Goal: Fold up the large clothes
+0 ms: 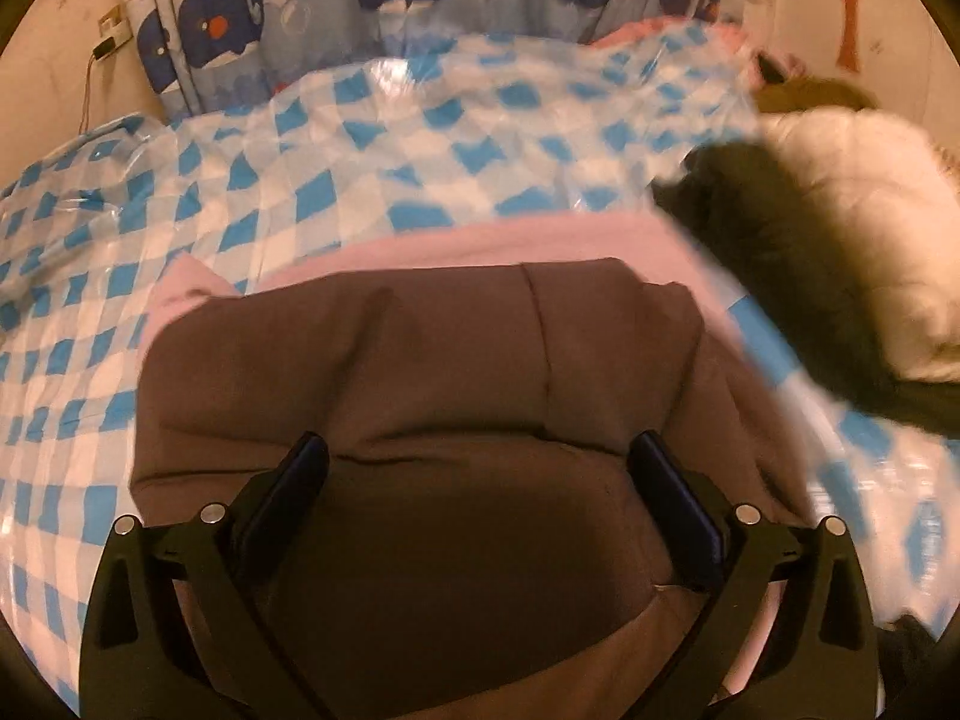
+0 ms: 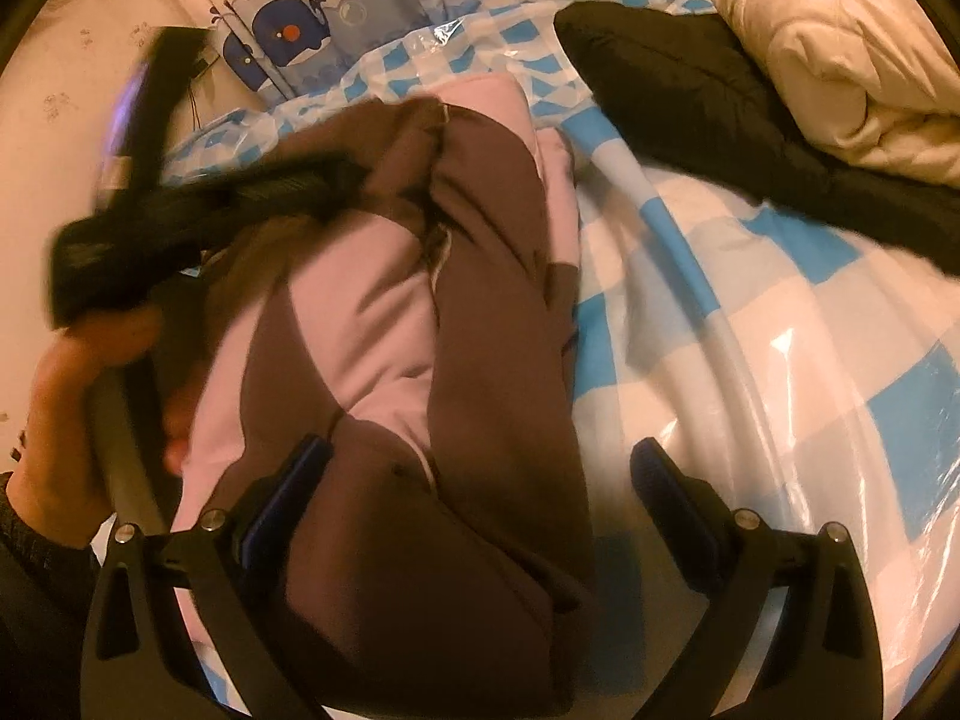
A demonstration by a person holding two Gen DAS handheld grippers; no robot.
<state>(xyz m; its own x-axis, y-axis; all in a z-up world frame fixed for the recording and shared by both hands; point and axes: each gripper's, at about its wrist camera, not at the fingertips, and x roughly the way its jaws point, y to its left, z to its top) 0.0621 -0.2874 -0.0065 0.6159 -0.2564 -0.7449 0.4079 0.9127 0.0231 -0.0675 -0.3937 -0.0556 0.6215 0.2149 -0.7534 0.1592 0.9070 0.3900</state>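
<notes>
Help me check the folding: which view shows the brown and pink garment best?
The right wrist view: the brown and pink garment shows along its length, brown panels, pink lining and creases. The left wrist view shows only one brown folded end with a pink edge.

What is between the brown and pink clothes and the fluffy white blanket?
A black garment lies between the brown-and-pink garment and the white blanket, on the checkered sheet; the right wrist view shows it best.

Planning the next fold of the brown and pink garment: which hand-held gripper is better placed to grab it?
Left, probably. The left hand-held gripper hovers open with the garment filling its gap. The right hand-held gripper is open too, straddling the garment's edge and bare checkered cover.
</notes>
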